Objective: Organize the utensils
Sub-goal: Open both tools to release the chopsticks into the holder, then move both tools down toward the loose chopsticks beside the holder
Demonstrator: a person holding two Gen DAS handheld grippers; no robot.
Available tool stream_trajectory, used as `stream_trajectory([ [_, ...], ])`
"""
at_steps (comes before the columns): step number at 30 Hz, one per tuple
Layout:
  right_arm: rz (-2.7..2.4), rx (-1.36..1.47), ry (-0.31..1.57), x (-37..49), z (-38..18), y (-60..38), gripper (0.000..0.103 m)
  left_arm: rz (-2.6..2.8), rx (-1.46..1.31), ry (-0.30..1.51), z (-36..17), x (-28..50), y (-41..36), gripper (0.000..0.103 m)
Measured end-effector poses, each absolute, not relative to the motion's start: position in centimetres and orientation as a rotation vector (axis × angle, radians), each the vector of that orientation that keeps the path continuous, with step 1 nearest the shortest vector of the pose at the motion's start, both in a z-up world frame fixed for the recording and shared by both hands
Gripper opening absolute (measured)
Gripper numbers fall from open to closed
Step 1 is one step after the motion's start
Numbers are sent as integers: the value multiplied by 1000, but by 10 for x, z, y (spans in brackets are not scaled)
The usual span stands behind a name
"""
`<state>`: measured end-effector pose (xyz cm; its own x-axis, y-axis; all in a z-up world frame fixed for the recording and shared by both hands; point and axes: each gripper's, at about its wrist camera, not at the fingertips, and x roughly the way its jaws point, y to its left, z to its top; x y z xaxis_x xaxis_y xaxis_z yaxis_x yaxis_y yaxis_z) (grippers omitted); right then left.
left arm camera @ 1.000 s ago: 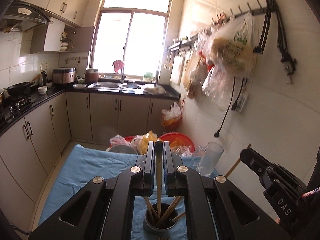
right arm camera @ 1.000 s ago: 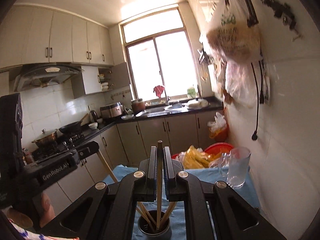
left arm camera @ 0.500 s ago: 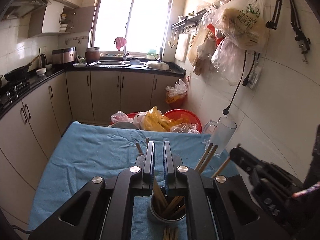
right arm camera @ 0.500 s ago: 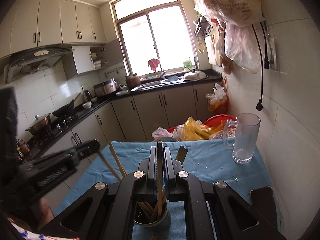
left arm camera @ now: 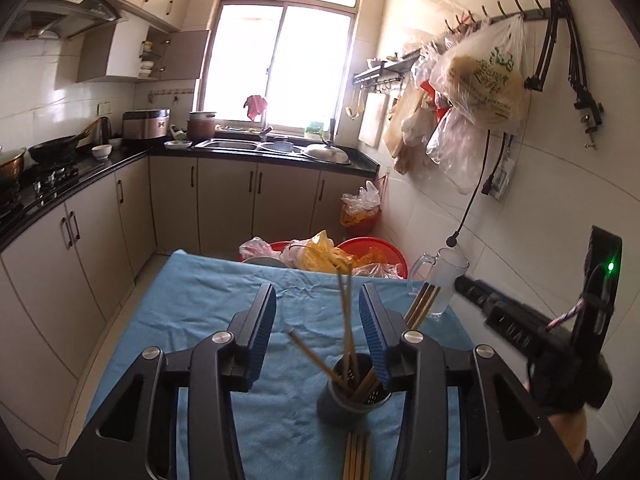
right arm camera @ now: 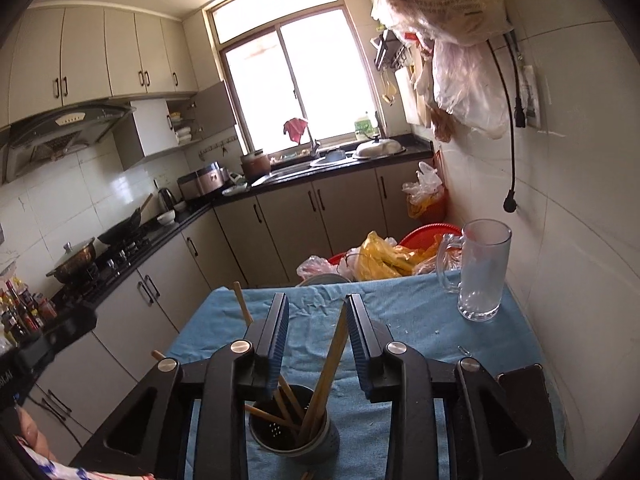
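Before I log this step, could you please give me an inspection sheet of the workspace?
Surface: blue cloth covers the table, wrinkled.
Job's things: chopsticks stand in the dark holder; more chopsticks lie flat in front of it.
Clutter: glass mug and a small clip on the cloth.
Grippers: left gripper and right gripper both open over the holder, holding nothing.
Cables: black cord hangs on the wall.
Surroundings: plastic bags on hooks, red basins behind the table.

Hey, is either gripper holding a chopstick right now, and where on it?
Neither. The left gripper and right gripper are both open; the chopsticks stand loose in the utensil holder.
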<state>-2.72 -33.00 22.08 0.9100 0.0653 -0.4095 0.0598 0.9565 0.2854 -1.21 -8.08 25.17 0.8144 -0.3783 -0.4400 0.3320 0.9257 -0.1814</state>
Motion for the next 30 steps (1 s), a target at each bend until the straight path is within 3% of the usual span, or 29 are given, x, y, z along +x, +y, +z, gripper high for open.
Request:
stream_trajectory([
  [6,-14,285,456,-63,208,-329,49,-360,-129,560,218,-34,-54,45],
  [14,83,259,760,-98,95,-303,48,-428,-30,876,112,-31,-83,45],
  [17,91,281,817,-109,66,-301,48,-472,77,934,79,-32,-110,34],
  [19,90,302,831,-112,57,-305,48,-509,140,969,58,-32,-128,21],
  [27,71,338,830,-120,45,-318,48,-562,266,986,26,-37,-165,2],
  [30,73,340,834,-119,43,-316,48,-547,300,965,24,-34,-171,2],
])
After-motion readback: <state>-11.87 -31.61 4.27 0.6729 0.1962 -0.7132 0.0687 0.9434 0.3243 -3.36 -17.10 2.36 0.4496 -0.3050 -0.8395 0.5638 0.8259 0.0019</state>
